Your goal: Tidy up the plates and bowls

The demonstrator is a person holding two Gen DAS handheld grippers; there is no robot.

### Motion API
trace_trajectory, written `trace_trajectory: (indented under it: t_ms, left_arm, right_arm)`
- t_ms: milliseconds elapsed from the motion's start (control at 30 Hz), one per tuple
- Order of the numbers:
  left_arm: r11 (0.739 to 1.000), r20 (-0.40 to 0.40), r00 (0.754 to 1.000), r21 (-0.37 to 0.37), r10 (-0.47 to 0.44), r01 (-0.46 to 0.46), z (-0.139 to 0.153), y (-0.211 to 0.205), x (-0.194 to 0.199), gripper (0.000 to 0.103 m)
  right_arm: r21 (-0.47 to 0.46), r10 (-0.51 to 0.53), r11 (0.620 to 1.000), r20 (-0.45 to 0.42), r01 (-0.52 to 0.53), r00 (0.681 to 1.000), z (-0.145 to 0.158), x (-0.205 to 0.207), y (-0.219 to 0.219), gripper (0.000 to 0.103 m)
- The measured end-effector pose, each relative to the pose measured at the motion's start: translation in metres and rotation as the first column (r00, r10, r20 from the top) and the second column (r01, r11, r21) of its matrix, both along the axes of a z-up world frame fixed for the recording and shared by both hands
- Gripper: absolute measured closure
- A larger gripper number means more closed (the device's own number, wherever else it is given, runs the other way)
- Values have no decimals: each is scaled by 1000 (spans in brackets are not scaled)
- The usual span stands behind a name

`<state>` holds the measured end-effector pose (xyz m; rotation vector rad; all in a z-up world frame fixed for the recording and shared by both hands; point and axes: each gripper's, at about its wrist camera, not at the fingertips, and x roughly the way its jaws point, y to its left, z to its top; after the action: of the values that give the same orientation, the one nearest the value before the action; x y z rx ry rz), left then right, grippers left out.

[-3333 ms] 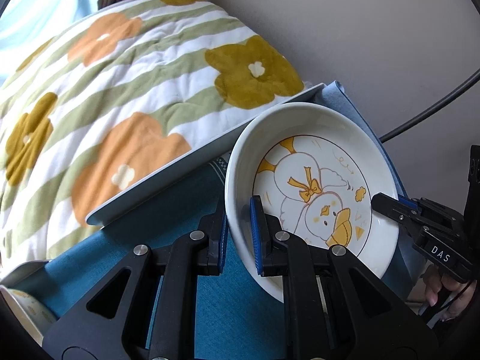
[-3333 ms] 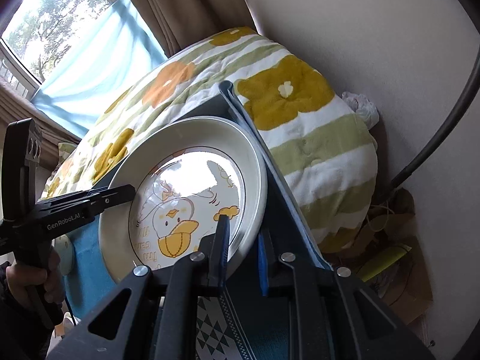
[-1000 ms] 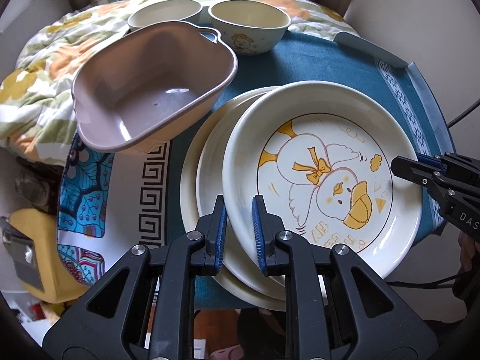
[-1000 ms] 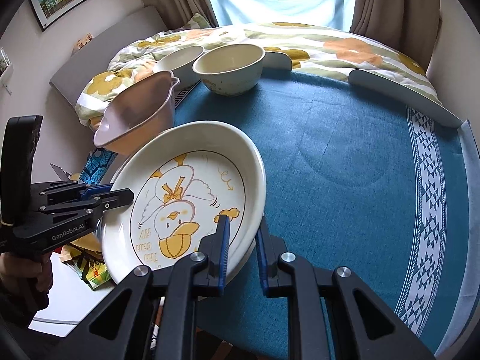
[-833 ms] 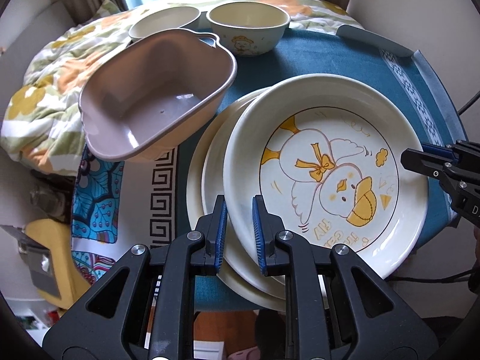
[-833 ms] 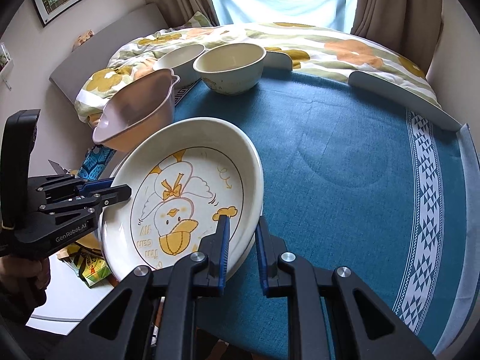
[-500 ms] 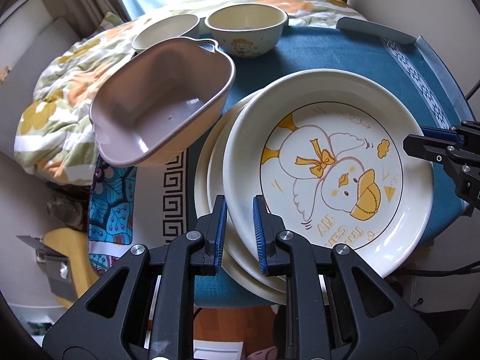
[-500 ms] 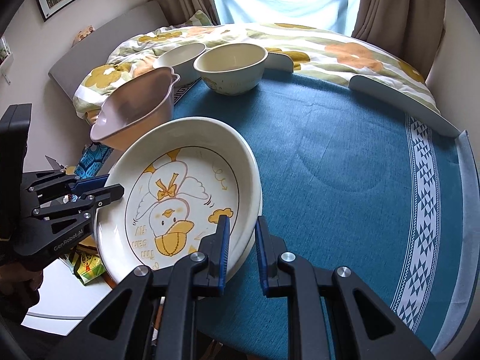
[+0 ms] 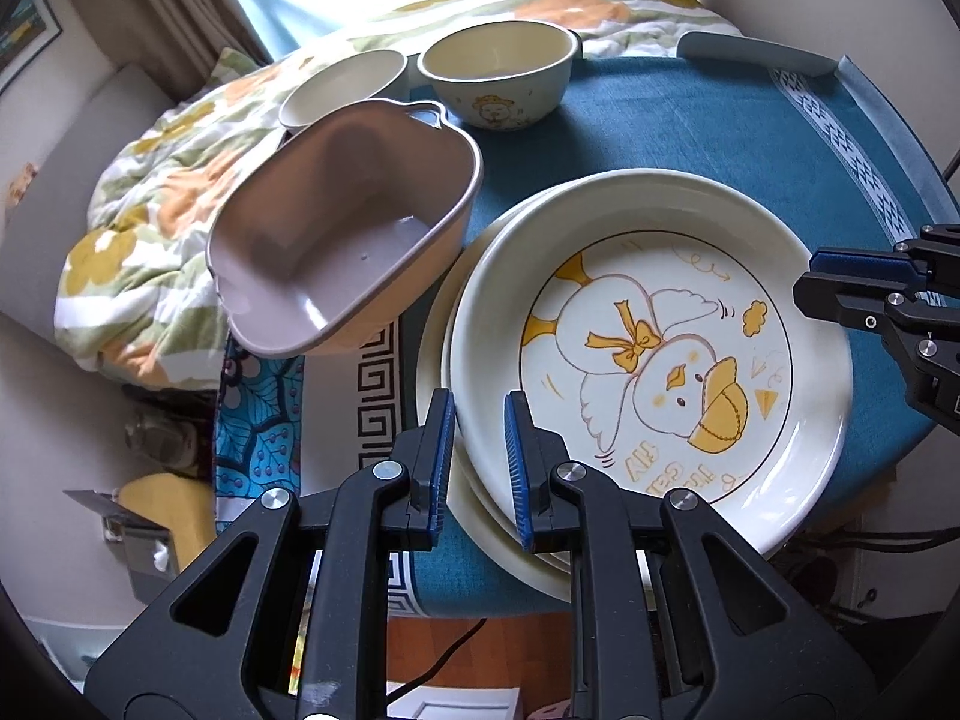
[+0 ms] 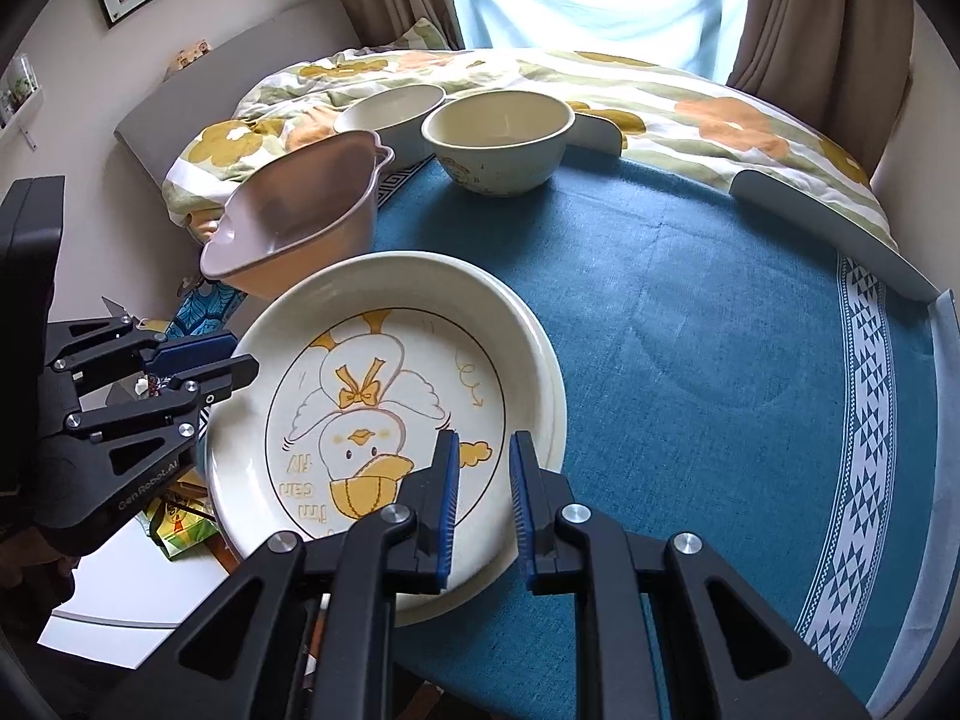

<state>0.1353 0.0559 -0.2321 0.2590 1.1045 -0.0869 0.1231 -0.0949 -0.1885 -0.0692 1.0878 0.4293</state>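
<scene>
The duck plate point(image 9: 654, 360) is seen lying on top of a stack of plates point(image 9: 444, 420) at the near edge of the table point(image 9: 690, 138), which is covered by a blue cloth. The plate's near-left rim is straddled by the left gripper point(image 9: 477, 456), whose jaws are set narrowly apart with the rim between the blue pads; contact with the rim cannot be told for certain. The opposite rim is straddled by the right gripper point(image 10: 485, 498), its jaws likewise held slightly apart, one finger over the plate's inside and the other outside the rim. To the left of the stack, a pink basin point(image 9: 342, 228) is seen tilted, overhanging the table edge. Farther back, a cream bowl point(image 9: 498, 78) with a printed figure is placed upright on the cloth, and a second bowl point(image 9: 342, 87) sits just beside it to the left. Beyond the table, a flowered quilt point(image 10: 690, 102) is spread over a bed, and curtains point(image 10: 810, 18) hang by the window.
</scene>
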Motion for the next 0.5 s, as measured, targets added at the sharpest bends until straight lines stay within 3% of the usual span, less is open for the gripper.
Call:
trace_trajectory:
  t_ms: [133,267,300,333,367,400,433,467,500]
  left_arm:
    - [1000,3,1000,-28,13,-13,10,3,2,88]
    - [994,43,997,-84,69,-65,37,11,3,88]
    - [992,56,994,-97,92,-87,45,15,4,85]
    - [988,68,990,-107,121,-113,55,18,4,71]
    - [983,82,985,-115,150,-141,63,22,5,57]
    - [978,103,978,-126,179,-166,72,27,4,24]
    - [971,137,969,-146,207,-187,83,33,2,5]
    - [963,168,958,-175,233,-204,93,38,0,2]
    - [954,184,949,-208,256,-217,100,44,-1,2]
  right_arm:
    - [9,0,1000,7,0,1000,7,1,-1,87]
    - [38,-11,999,38,10,999,27,7,-8,87]
    - [41,-15,999,51,12,999,34,10,-9,87]
    - [45,-15,999,62,12,998,41,13,-10,83]
    - [50,-9,999,74,5,997,48,16,-10,76]
    - [57,-1,998,88,-4,996,55,20,-11,48]
    - [70,11,997,101,-18,995,62,23,-11,10]
    - [87,21,996,119,-31,993,69,27,-11,0]
    - [103,27,994,141,-41,990,76,31,-11,0]
